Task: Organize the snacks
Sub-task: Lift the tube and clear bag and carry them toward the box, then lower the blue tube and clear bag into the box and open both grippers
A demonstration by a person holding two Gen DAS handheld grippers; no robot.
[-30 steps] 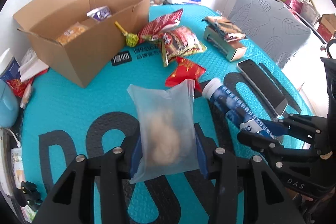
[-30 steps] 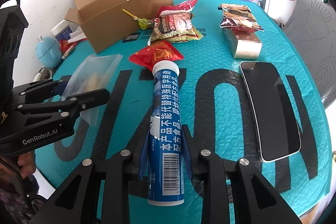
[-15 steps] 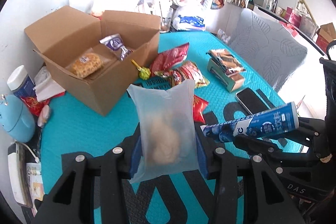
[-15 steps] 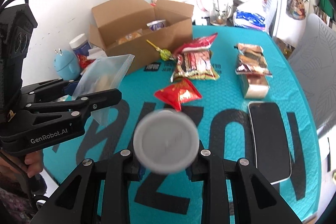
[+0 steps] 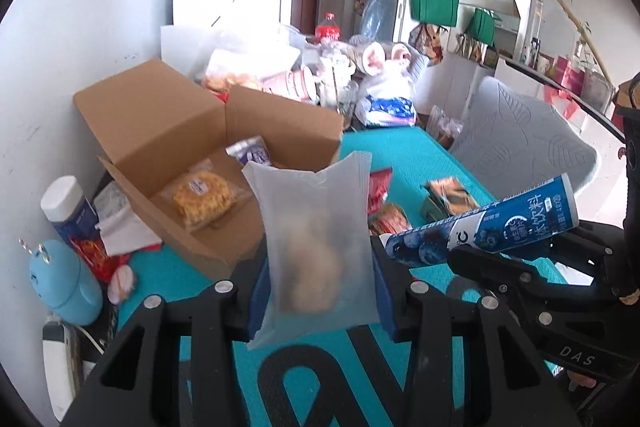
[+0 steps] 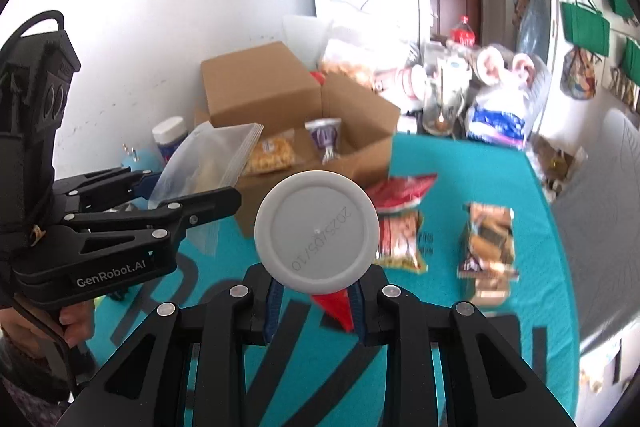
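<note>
My left gripper [image 5: 318, 301] is shut on a frosted zip bag [image 5: 316, 247] with a pale pastry inside, held upright above the teal table. My right gripper [image 6: 316, 301] is shut on a blue tablet tube; its white cap [image 6: 316, 229] faces the right wrist camera. The tube [image 5: 484, 227] also shows in the left wrist view, lifted and level. An open cardboard box [image 5: 192, 163] stands ahead at the left with a yellow snack pack [image 5: 202, 199] and a purple packet [image 5: 250, 151] in it. The box [image 6: 304, 115] also shows in the right wrist view.
Red and orange snack packs [image 6: 400, 223] and a brown-wrapped pack on a small box [image 6: 490, 247] lie on the teal table [image 6: 460, 171]. A blue flask [image 5: 64, 283] and a white-capped jar [image 5: 66, 205] stand left of the box. Clutter and bags line the far edge.
Both grippers have risen and tilted up with their loads. The tube went from lying on the table to being held level in the air. The box now looks closer.
</note>
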